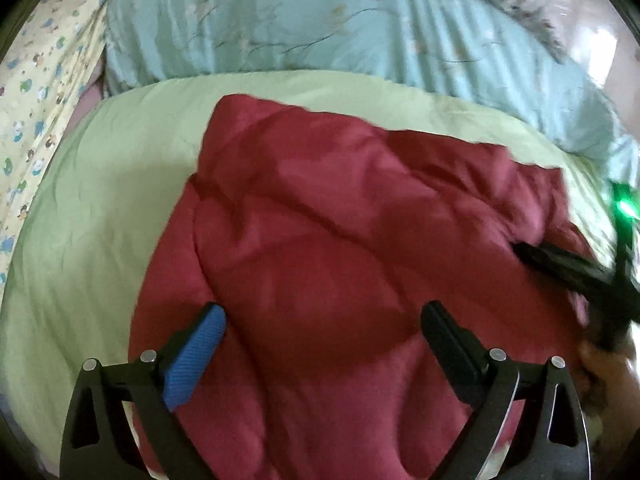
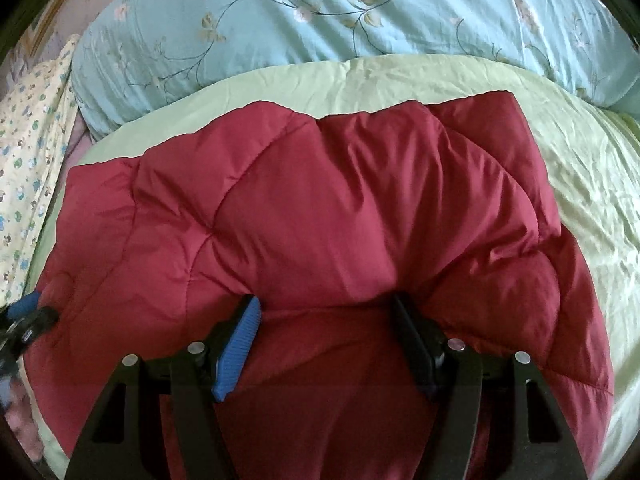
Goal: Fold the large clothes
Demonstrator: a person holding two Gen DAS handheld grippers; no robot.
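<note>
A dark red quilted padded garment (image 1: 340, 240) lies folded and bunched on a light green sheet (image 1: 88, 216). My left gripper (image 1: 320, 312) is open just above its near left part, with nothing between the fingers. The right gripper shows at the right edge of the left wrist view (image 1: 568, 268), over the garment. In the right wrist view the garment (image 2: 320, 208) fills the middle. My right gripper (image 2: 324, 304) is open, its fingers resting against a raised fold of the garment. The left gripper's blue pad (image 2: 24, 304) shows at the left edge.
A turquoise floral quilt (image 2: 360, 24) lies along the far side of the green sheet (image 2: 580, 184). A yellow patterned cloth (image 1: 44, 92) lies at the far left, and it also shows in the right wrist view (image 2: 28, 148).
</note>
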